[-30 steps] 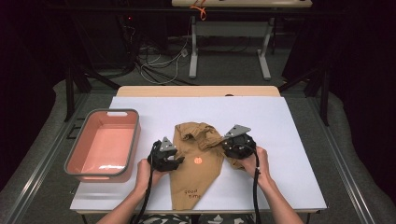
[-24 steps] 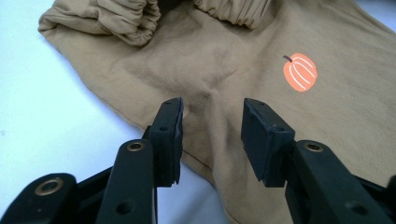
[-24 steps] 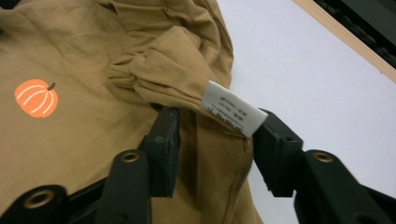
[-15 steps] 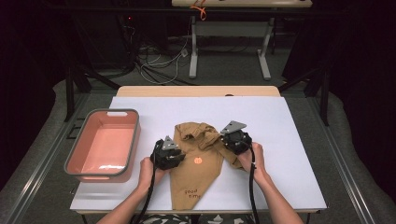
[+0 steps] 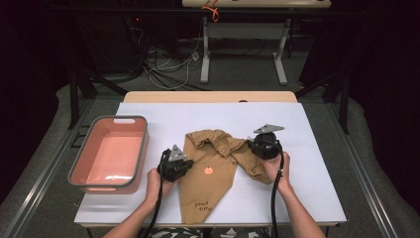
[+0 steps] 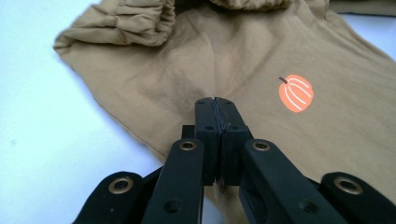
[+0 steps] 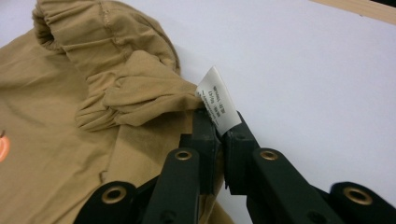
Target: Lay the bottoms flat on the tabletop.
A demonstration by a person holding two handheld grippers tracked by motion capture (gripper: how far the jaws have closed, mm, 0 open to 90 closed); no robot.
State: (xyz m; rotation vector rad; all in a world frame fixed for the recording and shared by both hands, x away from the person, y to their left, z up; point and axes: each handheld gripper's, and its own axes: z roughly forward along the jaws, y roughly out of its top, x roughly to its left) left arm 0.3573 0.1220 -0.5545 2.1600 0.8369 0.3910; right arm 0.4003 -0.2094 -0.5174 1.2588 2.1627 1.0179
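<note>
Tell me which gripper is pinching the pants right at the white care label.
The right gripper: its jaws clamp the tan pants beside the white label. The left gripper is by the orange pumpkin print.

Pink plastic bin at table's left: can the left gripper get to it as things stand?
Probably yes: only bare white table lies between the left gripper and the pink plastic bin, though its jaws are shut on the tan pumpkin-print garment.

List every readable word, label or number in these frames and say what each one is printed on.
"good" over a second word, too small to read for sure: dark handwriting-style print near the narrow end of the tan garment, high view.
White care tag by the right tongs: several lines of print, too blurred to read.
Orange pumpkin print: a picture, no words.
</note>
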